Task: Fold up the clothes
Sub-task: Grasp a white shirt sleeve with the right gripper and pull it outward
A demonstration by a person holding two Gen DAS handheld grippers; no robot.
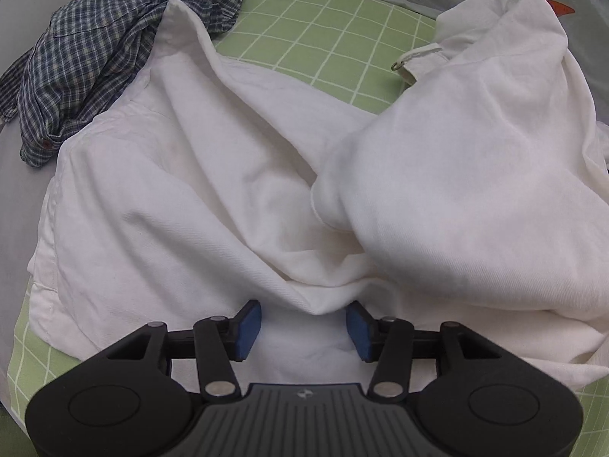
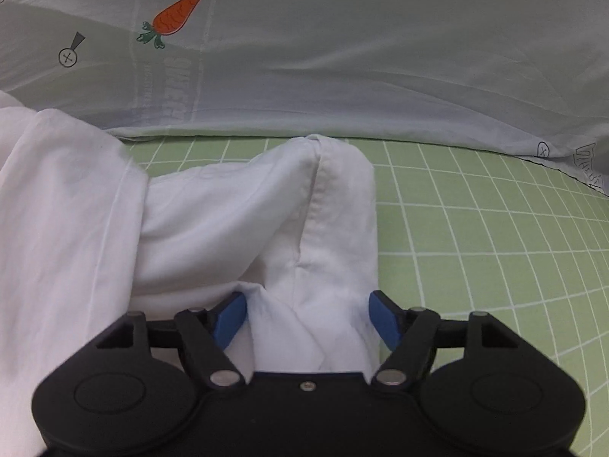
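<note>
Two garments lie on the green checked sheet: a rumpled white shirt spread across the middle and a blue plaid shirt bunched at its far left edge. My left claw hangs released over a raised white fold, its blue pads standing clear on either side. My right claw is spread wide too, straddling the shirt's cuff end without pinching it.
</note>
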